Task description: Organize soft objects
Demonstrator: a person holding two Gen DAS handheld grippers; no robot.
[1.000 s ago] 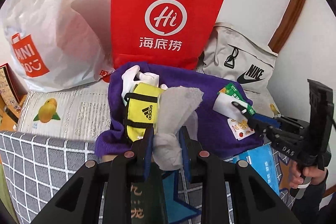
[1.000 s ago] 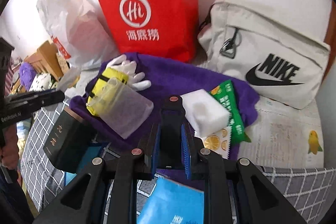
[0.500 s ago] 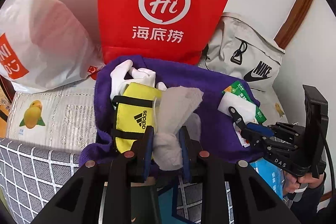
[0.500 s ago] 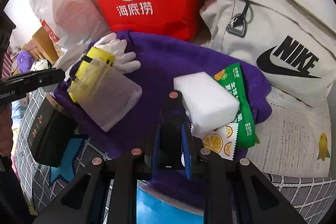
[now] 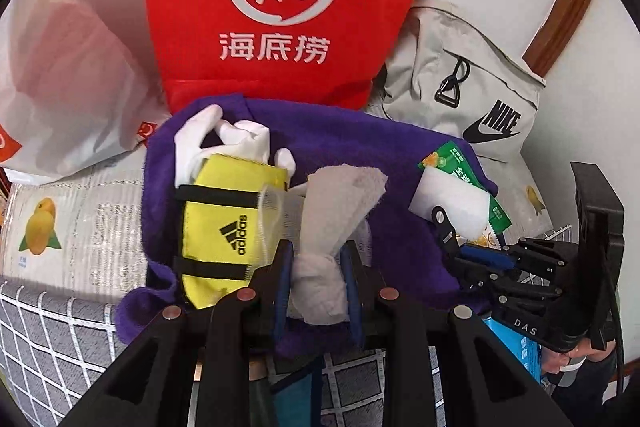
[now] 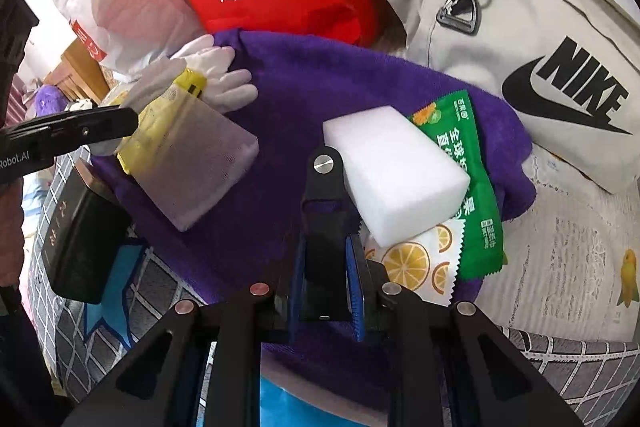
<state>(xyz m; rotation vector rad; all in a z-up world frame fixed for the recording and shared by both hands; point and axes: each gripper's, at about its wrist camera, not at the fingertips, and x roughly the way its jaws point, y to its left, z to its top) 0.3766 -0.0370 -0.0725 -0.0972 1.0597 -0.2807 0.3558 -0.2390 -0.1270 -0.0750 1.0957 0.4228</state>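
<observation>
A purple towel [image 5: 360,139] [image 6: 320,67] lies spread in front of the bags. On it rest white gloves [image 5: 240,131], a yellow adidas band [image 5: 216,215], a white sponge block [image 6: 392,171], a green packet [image 6: 468,163] and a lemon sachet [image 6: 416,263]. My left gripper [image 5: 318,253] is shut on the bunched end of a pale mesh pouch [image 5: 340,203], which drapes over the yellow band [image 6: 196,163]. My right gripper [image 6: 326,247] is shut on a flat black piece with a silver rivet [image 6: 324,163], just left of the sponge and low over the towel.
A red paper bag [image 5: 280,7] stands behind the towel, a white plastic bag [image 5: 60,67] to its left and a grey Nike bag [image 6: 540,47] to its right. A black box [image 6: 76,239] and a blue booklet [image 5: 520,347] lie on the checked grey cover in front.
Both grippers have sunk and come closer to the purple towel, so everything looks larger. The left still pinches the mesh pouch and the right still pinches the black piece.
</observation>
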